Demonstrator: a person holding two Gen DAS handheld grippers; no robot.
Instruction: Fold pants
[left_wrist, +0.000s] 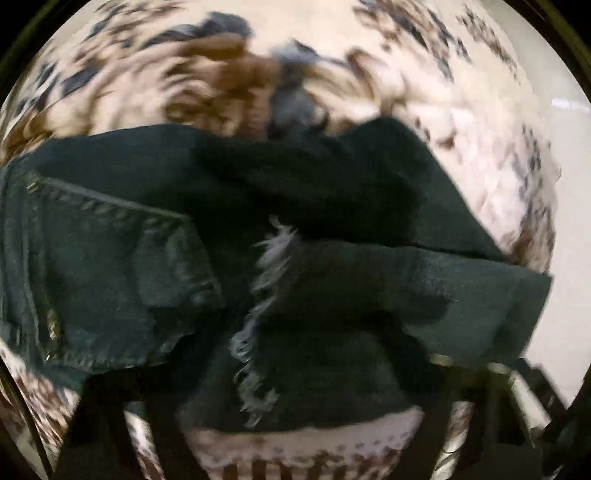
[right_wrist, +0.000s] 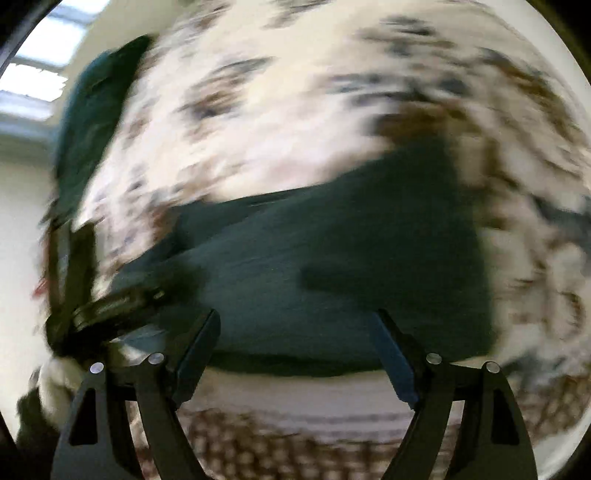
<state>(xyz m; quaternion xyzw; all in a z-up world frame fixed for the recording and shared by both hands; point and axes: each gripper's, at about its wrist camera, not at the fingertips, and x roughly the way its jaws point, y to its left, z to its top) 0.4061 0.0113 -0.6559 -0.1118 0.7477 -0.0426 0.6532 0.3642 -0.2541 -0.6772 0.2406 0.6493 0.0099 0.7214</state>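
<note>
Left wrist view: the dark green pants (left_wrist: 295, 236) fill the middle of the picture, bunched and layered on a patterned cover (left_wrist: 369, 74) (cream w/ brown and grey marks). A frayed white edge (left_wrist: 266, 280) runs down the cloth, and a stitched seam shows on the left. The left gripper (left_wrist: 291, 417) sits under the cloth at the bottom, mostly hidden; its jaws seem partly open, but I cannot tell if the pads press on the fabric or not. The picture is blurred.

Right wrist view: the right gripper (right_wrist: 295, 336) has both fingers (right_wrist: 195, 354) spread wide, w/ nothing between them; it holds nothing. The pants (right_wrist: 332, 266) lie just ahead of the tips as one flat dark panel on the cover (right_wrist: 277, 110). Another dark piece (right_wrist: 99, 122) shows far left, too blurred to identify.

Risks, as I judge them:
- The left side is bunched, so a fold made now may trap wrinkles and uneven layers.
- If the left jaws catch only one layer, the rest may slide and the fold opens.
- The frayed edge may snag on a finger.
- The right side is free, so the cloth may drift on the soft cover and the edges will not line up.
</note>
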